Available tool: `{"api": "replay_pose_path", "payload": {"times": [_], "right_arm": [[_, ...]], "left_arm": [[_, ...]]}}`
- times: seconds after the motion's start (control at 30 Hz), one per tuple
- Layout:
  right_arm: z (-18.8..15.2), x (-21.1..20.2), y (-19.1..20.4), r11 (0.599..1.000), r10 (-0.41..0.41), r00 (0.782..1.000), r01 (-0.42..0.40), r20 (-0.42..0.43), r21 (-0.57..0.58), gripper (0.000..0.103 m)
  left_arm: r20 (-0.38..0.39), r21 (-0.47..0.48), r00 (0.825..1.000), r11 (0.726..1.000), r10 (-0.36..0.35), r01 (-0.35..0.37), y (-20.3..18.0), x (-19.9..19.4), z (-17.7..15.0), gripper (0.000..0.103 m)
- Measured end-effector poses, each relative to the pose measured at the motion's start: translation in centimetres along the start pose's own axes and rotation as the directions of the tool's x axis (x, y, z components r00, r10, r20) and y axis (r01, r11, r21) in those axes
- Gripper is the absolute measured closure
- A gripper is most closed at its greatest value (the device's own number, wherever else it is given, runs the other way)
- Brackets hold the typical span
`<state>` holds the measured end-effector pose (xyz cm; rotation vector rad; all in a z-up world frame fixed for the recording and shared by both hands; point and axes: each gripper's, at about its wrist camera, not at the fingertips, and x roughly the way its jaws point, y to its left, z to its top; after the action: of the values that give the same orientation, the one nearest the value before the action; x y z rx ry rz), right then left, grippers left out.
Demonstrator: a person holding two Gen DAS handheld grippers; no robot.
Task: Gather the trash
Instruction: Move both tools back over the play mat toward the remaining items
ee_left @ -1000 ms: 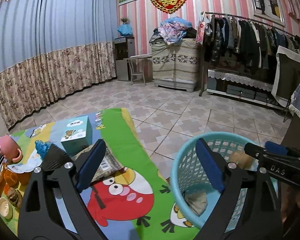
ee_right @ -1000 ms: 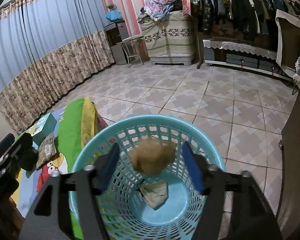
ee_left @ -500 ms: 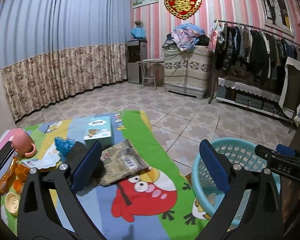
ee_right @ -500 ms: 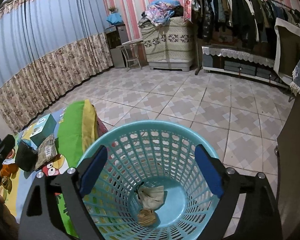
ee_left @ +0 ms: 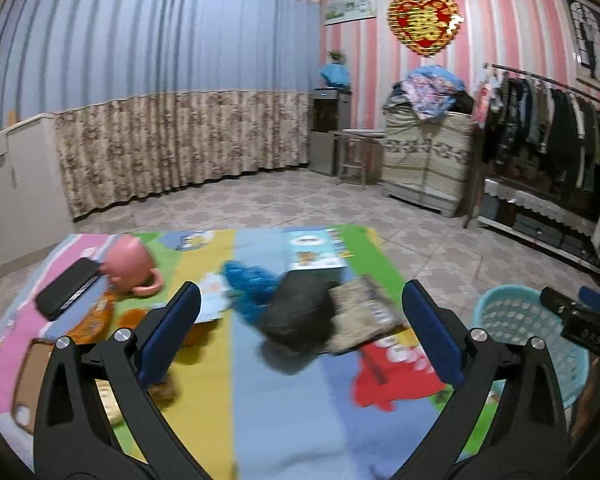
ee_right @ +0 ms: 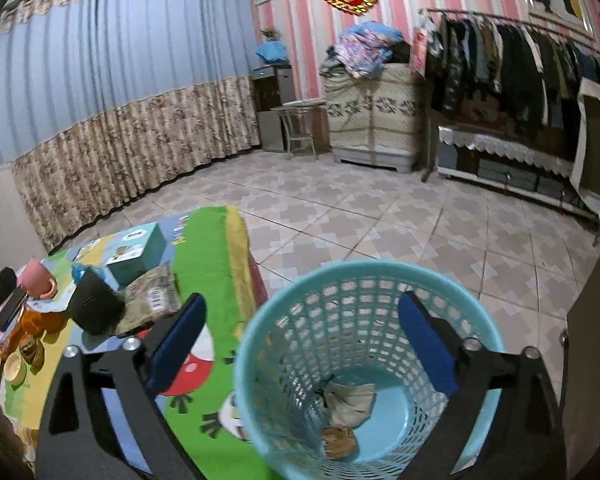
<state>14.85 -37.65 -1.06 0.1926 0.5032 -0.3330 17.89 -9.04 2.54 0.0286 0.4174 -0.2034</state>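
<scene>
Only the right tool [ee_right: 300, 344], opening empty, shows trash [ee_right: 350, 400] inside the basket [ee_right: 364, 276].

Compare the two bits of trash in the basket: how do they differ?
In the right wrist view, the pale wad is larger, grey-beige and loosely crumpled; the brown piece is smaller, darker and more compact. The wad lies nearer the bottom's middle, the brown piece nearer the camera. Both rest on the basket floor, touching or nearly so.
</scene>
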Motion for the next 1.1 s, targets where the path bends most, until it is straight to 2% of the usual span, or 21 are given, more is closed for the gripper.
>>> {"api": "replay_pose_path", "payload": {"times": [0.2,0.37,0.6,0.77,0.87,1.0,1.1], "right_arm": [[-0.6,0.1,3.4,0.995,0.012,1.000,-0.012,-0.006,-0.095,0.008],[-1.5,0.6,5.6,0.987,0.023,0.999,-0.026,-0.025,-0.156,0.006],[-3.0,0.7,8.8,0.970,0.050,0.997,-0.064,-0.066,-0.236,0.006],[-3.6,0.9,10.2,0.966,0.090,0.990,-0.113,-0.107,-0.231,0.006],[-3.9,1.2,10.8,0.968,0.100,0.987,-0.126,-0.129,-0.216,0.006],[-4.3,1.7,11.6,0.970,0.126,0.979,-0.155,-0.159,-0.187,0.006],[-4.7,2.1,12.3,0.967,0.108,0.980,-0.143,-0.169,-0.210,0.006]], "left_arm": [[-0.052,-0.057,0.994,0.993,0.097,-0.100,6.9,-1.2,-2.2,0.006],[-0.104,-0.074,0.980,0.982,0.168,-0.176,11.9,-2.1,-4.4,0.006],[-0.173,-0.043,0.956,0.968,0.236,-0.247,15.5,-2.1,-7.3,0.006],[-0.236,-0.053,0.950,0.973,0.205,-0.223,17.2,-1.0,-8.6,0.006],[-0.304,-0.033,0.936,0.980,0.178,-0.197,17.2,0.4,-9.3,0.006],[-0.352,-0.039,0.925,0.985,0.146,-0.170,17.3,2.1,-9.5,0.006],[-0.394,-0.045,0.912,0.988,0.116,-0.145,17.4,3.4,-9.4,0.006]]}}
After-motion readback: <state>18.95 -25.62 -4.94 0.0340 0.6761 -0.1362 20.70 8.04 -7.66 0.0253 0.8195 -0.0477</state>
